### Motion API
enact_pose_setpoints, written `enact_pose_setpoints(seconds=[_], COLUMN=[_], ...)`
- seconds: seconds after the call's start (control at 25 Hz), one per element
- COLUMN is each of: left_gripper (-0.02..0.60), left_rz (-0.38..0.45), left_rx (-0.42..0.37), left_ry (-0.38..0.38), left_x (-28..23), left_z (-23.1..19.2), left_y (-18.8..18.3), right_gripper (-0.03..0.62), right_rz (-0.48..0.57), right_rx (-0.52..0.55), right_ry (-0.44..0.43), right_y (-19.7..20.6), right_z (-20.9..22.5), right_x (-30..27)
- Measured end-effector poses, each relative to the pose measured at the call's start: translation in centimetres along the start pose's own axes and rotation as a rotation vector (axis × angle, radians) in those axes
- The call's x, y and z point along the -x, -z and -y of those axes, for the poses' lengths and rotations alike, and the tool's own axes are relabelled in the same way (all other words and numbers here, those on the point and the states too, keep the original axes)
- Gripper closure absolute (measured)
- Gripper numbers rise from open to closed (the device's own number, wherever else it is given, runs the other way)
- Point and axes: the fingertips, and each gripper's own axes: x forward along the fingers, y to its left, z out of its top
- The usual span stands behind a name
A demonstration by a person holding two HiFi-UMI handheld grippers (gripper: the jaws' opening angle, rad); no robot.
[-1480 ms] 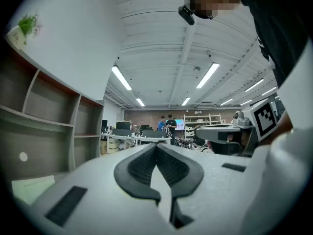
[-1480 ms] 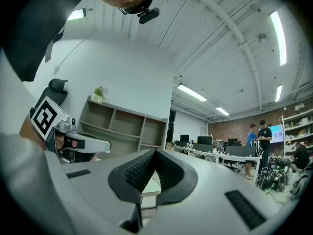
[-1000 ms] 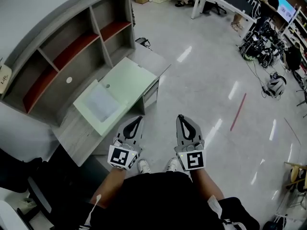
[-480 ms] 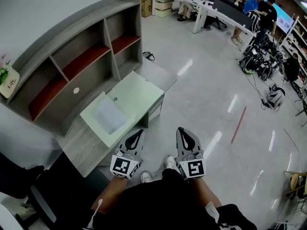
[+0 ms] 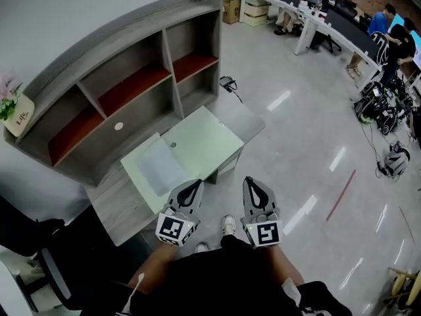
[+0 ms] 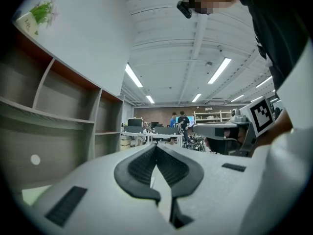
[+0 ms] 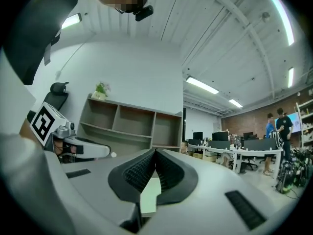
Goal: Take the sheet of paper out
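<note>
We're holding both grippers low in front of us, pointing level. The left gripper [image 5: 195, 184] jaws are pressing together w/ nothing between them, per the left gripper view, and the right gripper [image 5: 252, 180] is the same: closed tight, empty. The sheet of paper [image 5: 160, 166] is lying flat on the left part of a pale green mat [image 5: 205, 137], which is running along the front edge of the surface [image 5: 113, 201], below the shelf unit [image 5: 131, 78]. We can't tell whether the sheet is resting on top of the mat or sitting under a clear layer.

In the head view the left gripper tip is lining up w/ the mat's front edge, just beside the sheet's near corner. The right one is hanging off the front edge, over the floor [image 5: 296, 143].

What we're worrying about, as a judgement:
- Jaws are closed, so nothing is going to get pinched until one opens. Reaching in like this would only shove the sheet.
- A flat sheet on a smooth mat is giving no lip to grab, so a push could skate it toward the back edge or crease the corner.
- If the sheet is under a cover, pulling w/o lifting that cover could tear it or drag the whole mat off the front edge.
- Coming in level, the tips could knock the front edge instead of clearing it.
</note>
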Motion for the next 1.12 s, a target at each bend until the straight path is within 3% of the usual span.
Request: enact_pose_setpoints(seconds=[0.24, 0.4, 0.6, 0.8, 1.12], left_gripper=[0.576, 0.575, 0.575, 0.576, 0.575], left_rz=[-0.027, -0.044, -0.046, -0.062, -0.08], left_rx=[0.005, -0.026, -0.021, -0.035, -0.001], left_ry=[-0.093, -0.153, -0.221, -0.284, -0.403], left_x=[-2.7, -3.7, -4.6, -5.1, -2.7], left_z=[-2.8, -4.1, -5.0, -5.6, -7.3], left_y=[0.4, 0.5, 0.3, -0.1, 0.2], right_gripper=[0.572, 0.572, 0.572, 0.572, 0.572], right_rz=[-0.03, 0.101, 0.088, -0.015, 0.071], right_rx=[-0.008, -0.045, -0.07, -0.081, -0.136], right_ry=[-0.135, -0.179, -0.246, -0.346, -0.42], right_y=[1.4, 0.1, 0.8, 2.2, 1.6], right_z=[0.6, 1.1, 1.8, 1.5, -0.3], right_x=[-5.1, -7.9, -10.0, -11.4, -13.5])
